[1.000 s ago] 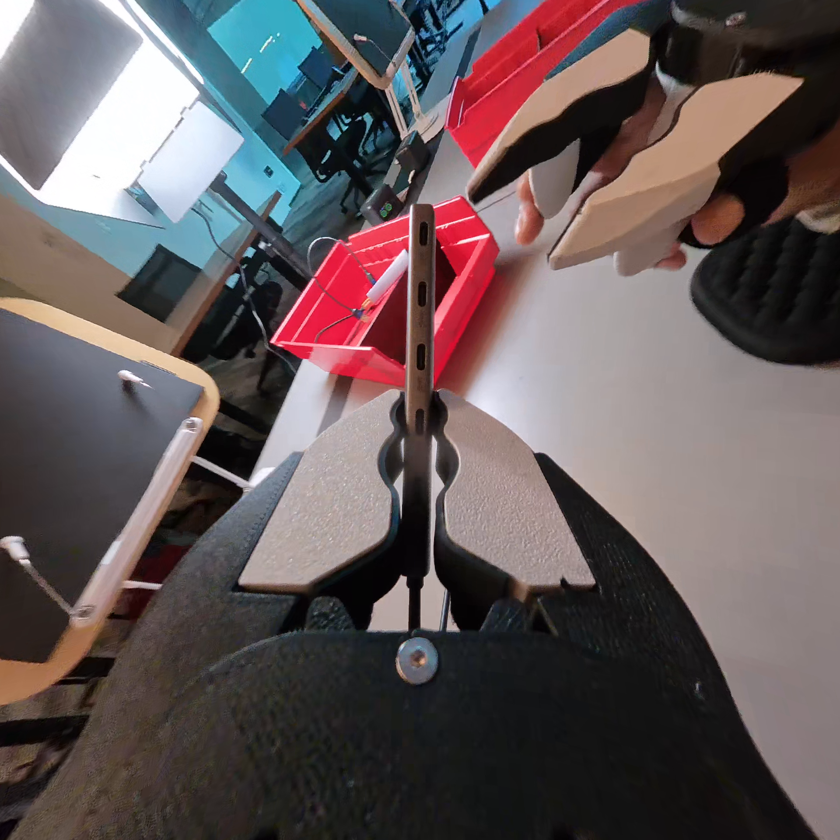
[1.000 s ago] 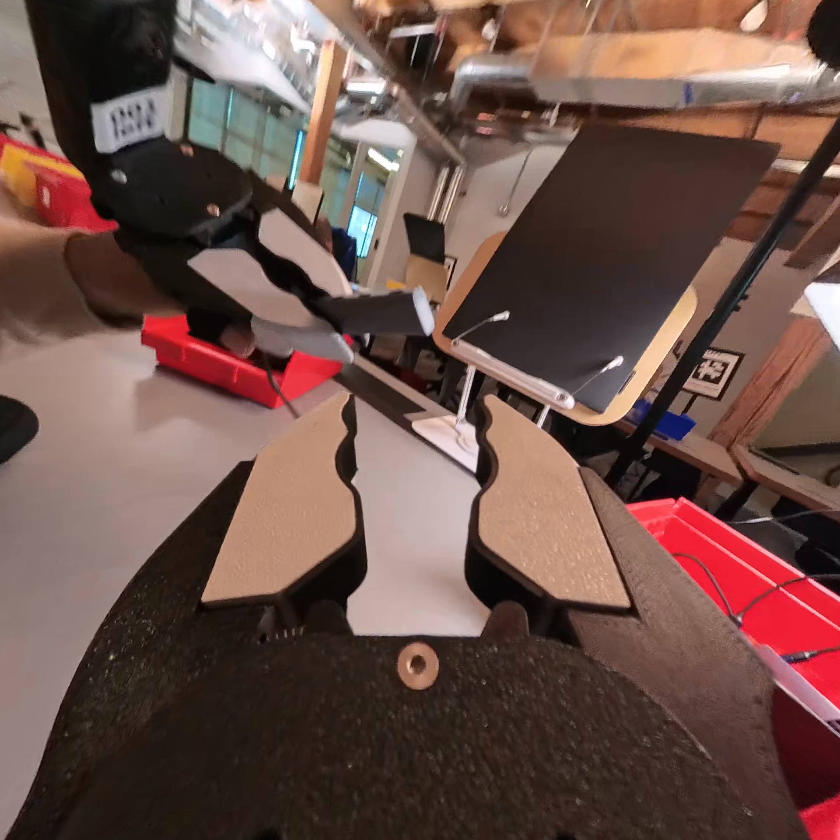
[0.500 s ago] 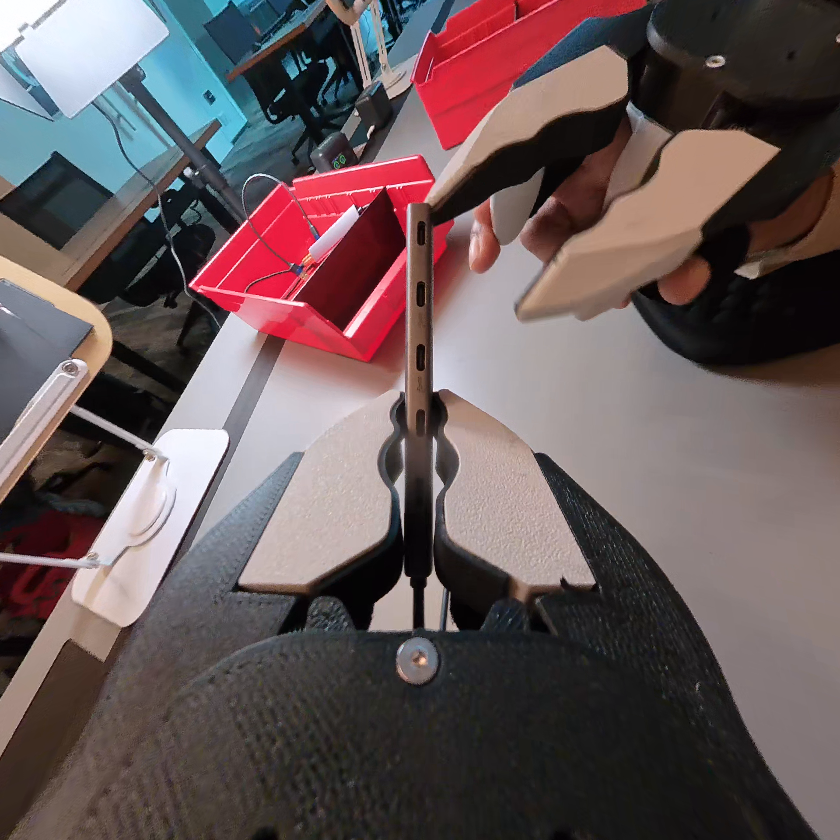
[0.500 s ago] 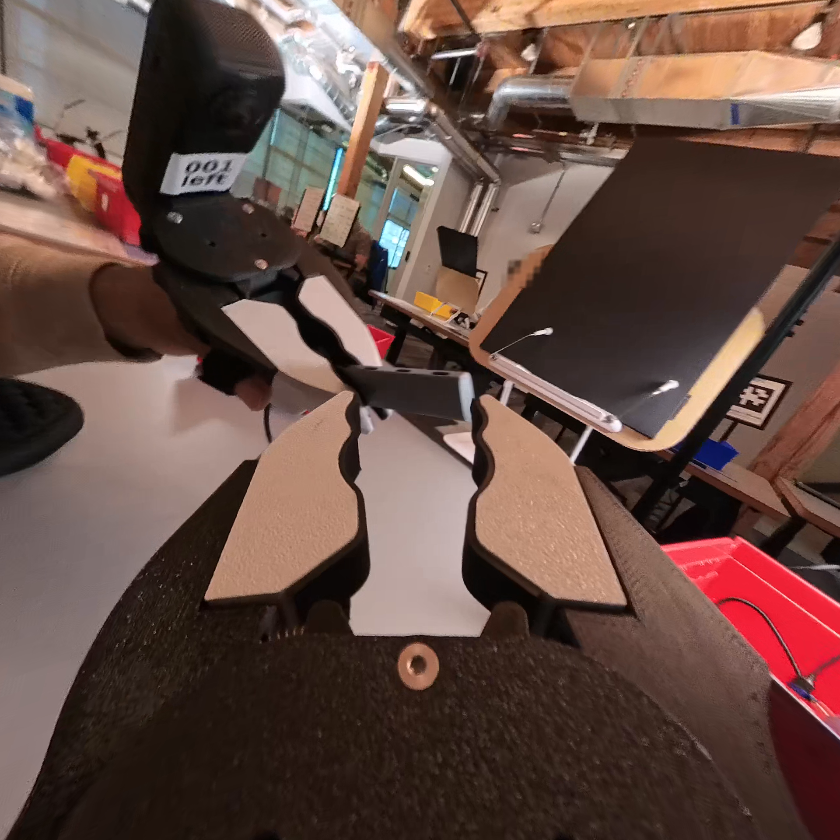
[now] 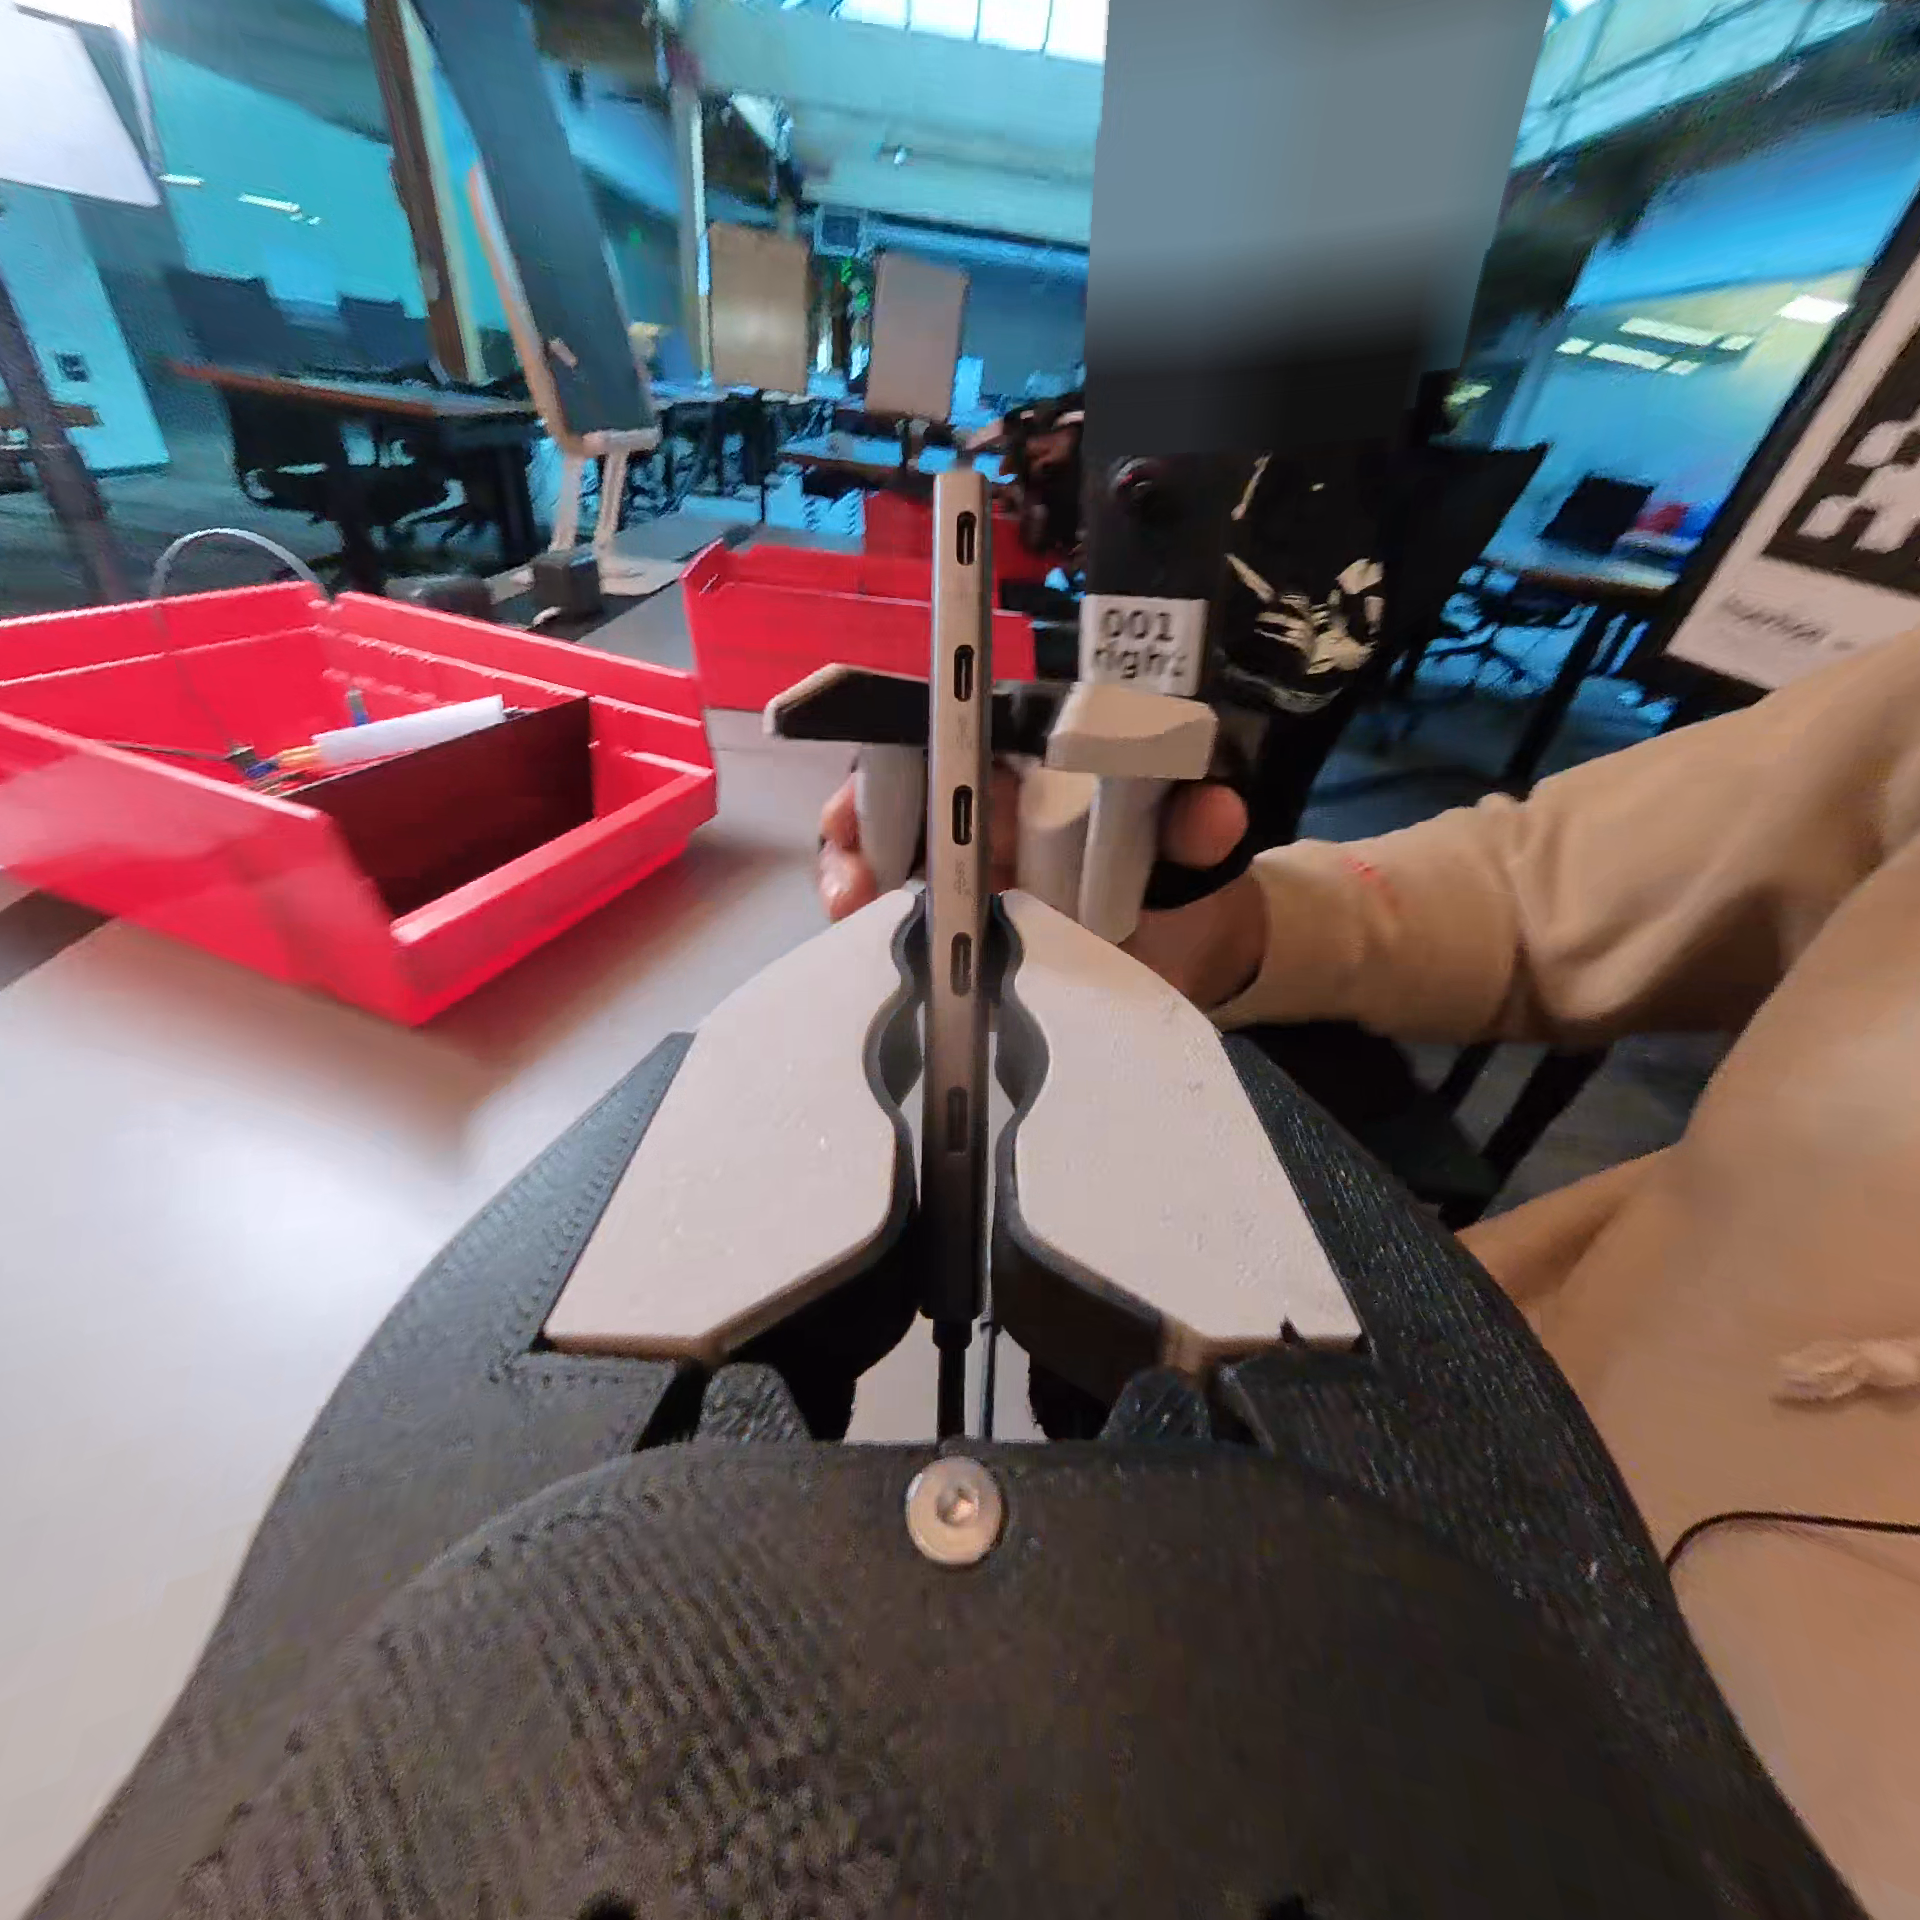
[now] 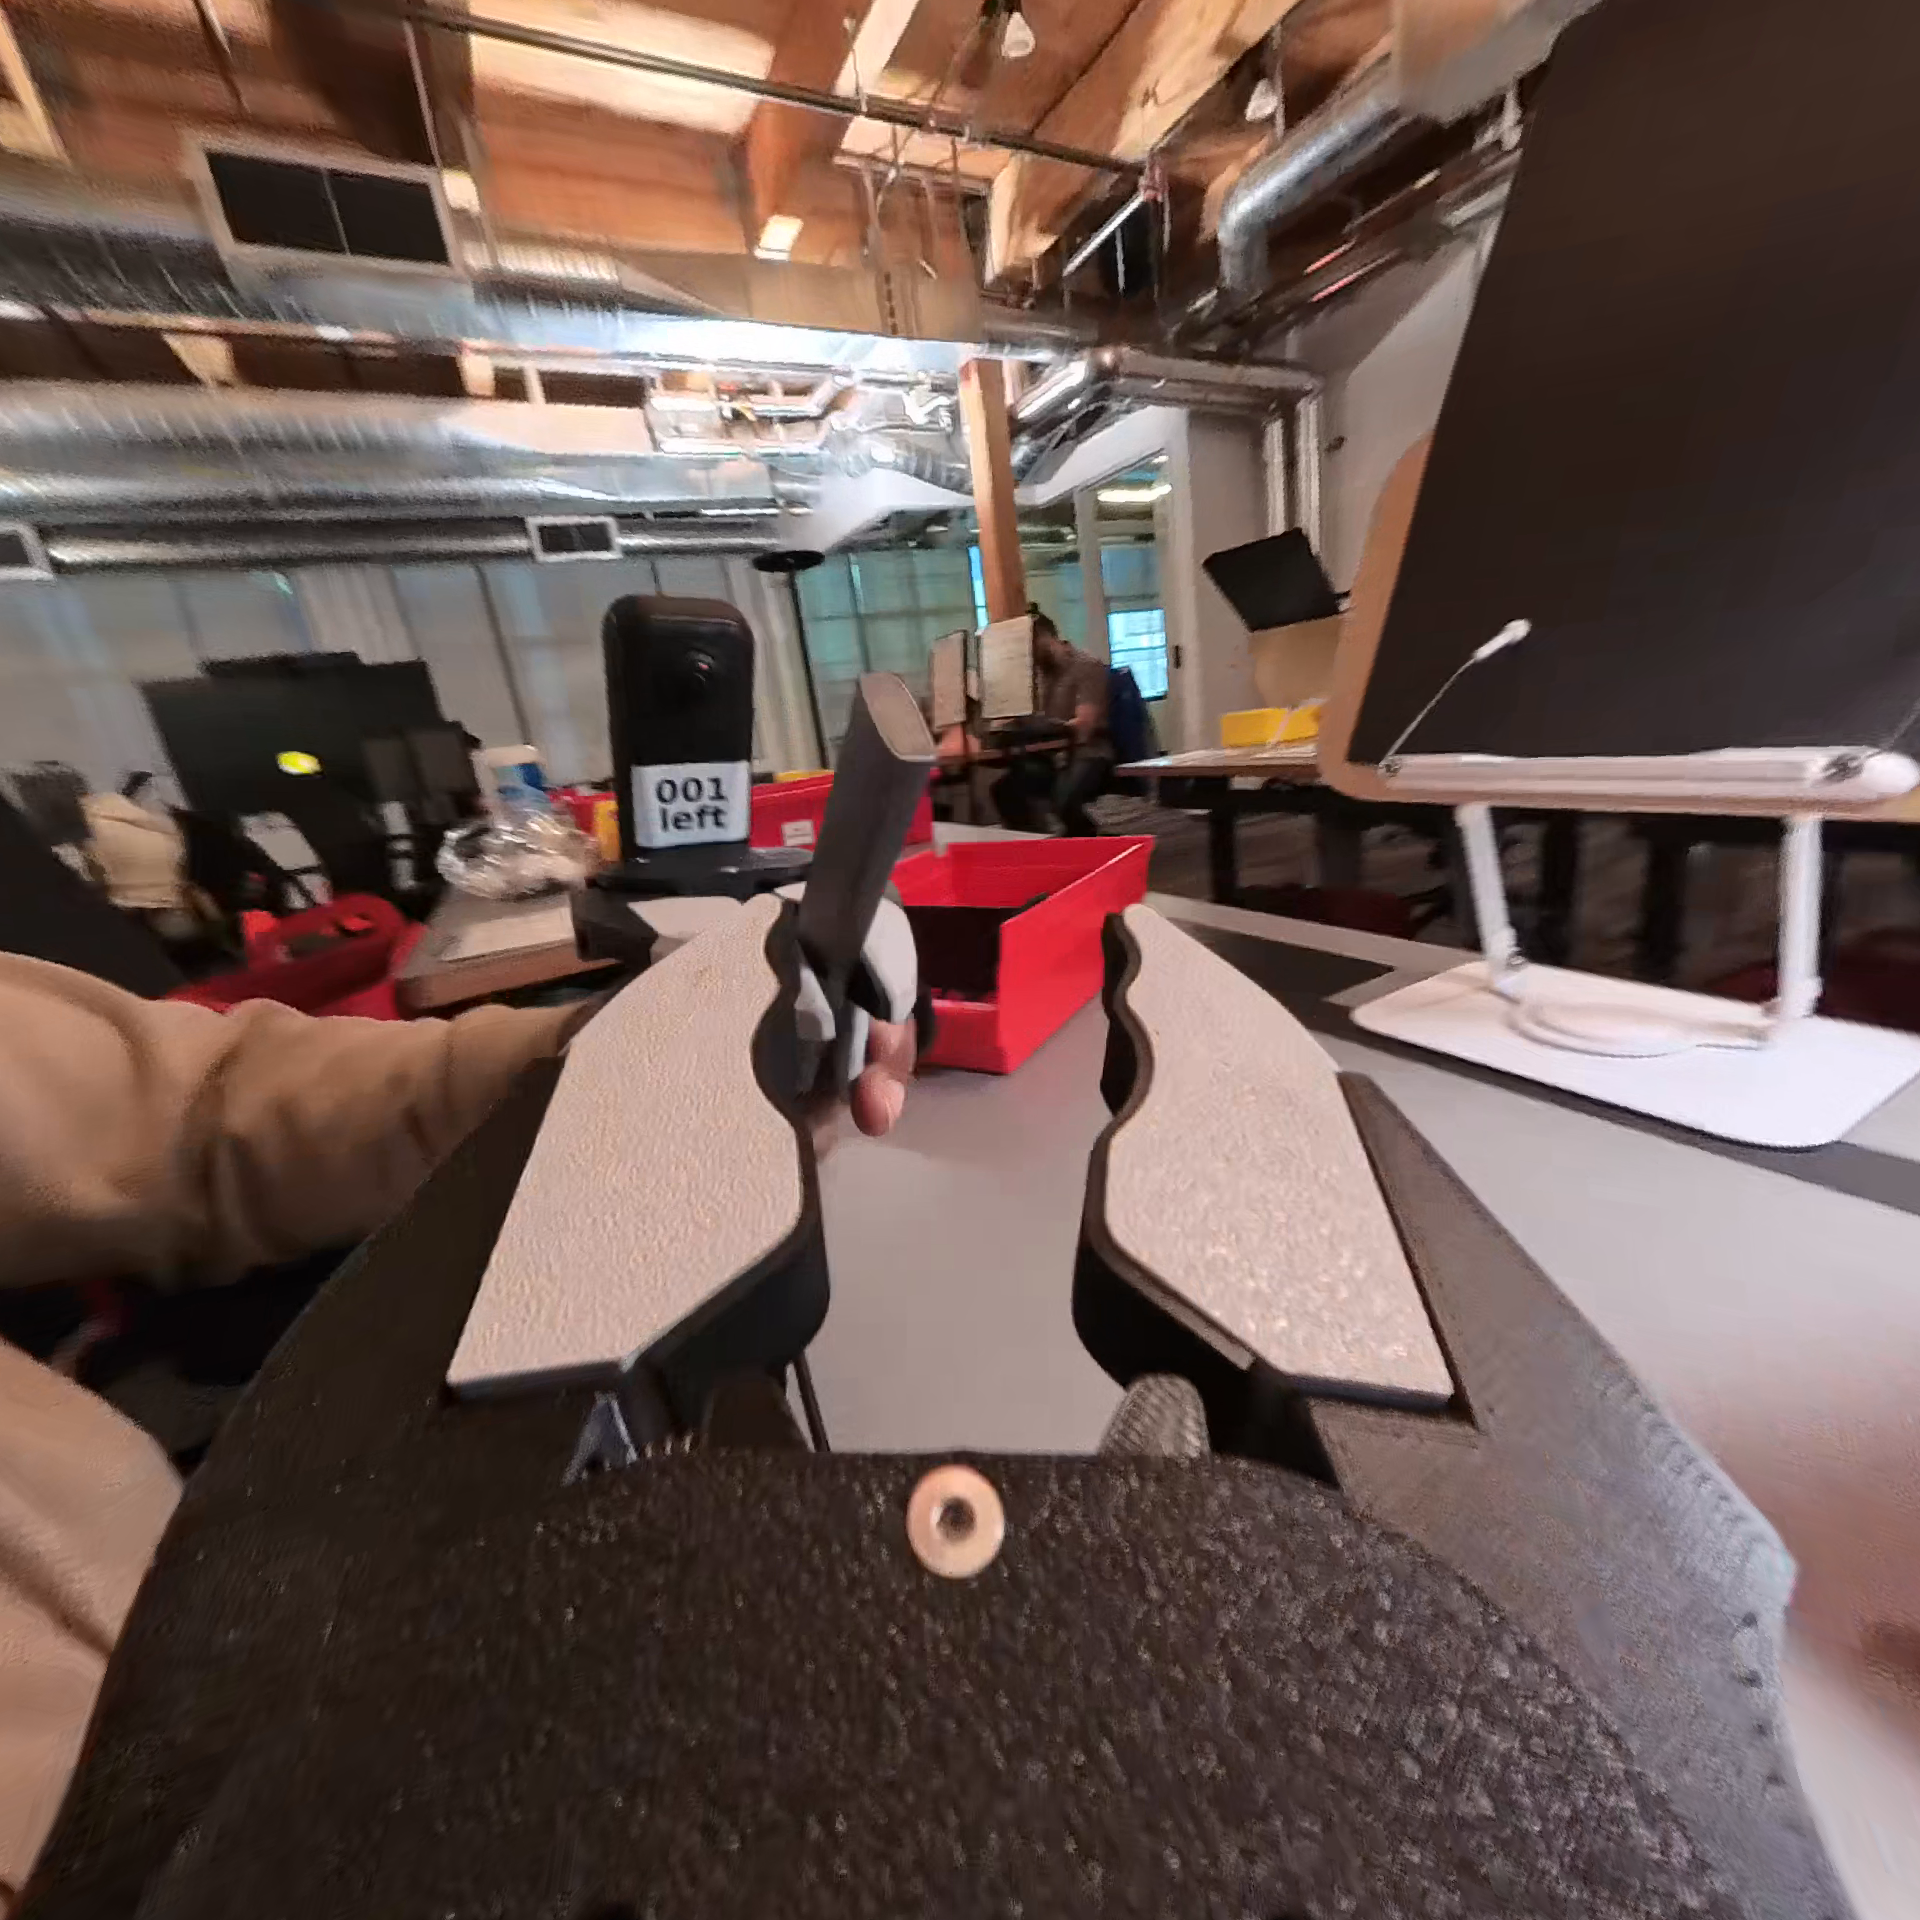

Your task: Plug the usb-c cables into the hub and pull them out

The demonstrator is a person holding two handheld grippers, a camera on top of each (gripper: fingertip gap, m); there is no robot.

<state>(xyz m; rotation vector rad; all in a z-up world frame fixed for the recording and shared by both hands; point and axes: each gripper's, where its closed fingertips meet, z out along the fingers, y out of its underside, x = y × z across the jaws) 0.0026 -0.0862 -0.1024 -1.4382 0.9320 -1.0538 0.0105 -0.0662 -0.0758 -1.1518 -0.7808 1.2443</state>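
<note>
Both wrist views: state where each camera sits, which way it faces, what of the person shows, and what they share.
Left wrist view: on the left tool, facing along the slim grey metal hub it clamps, toward the right tool; beige sleeve shows.
Right wrist view: on the open right tool, facing the table and left tool; sleeve shows.
Shared: hub, red plastic bin.

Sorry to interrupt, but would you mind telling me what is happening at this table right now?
A person holds a gripper in each hand. The left gripper is shut on a slim grey hub, held upright above the table, its row of ports empty. The right gripper is open and holds nothing. No cable is plugged in; a red bin sits nearby.
</note>
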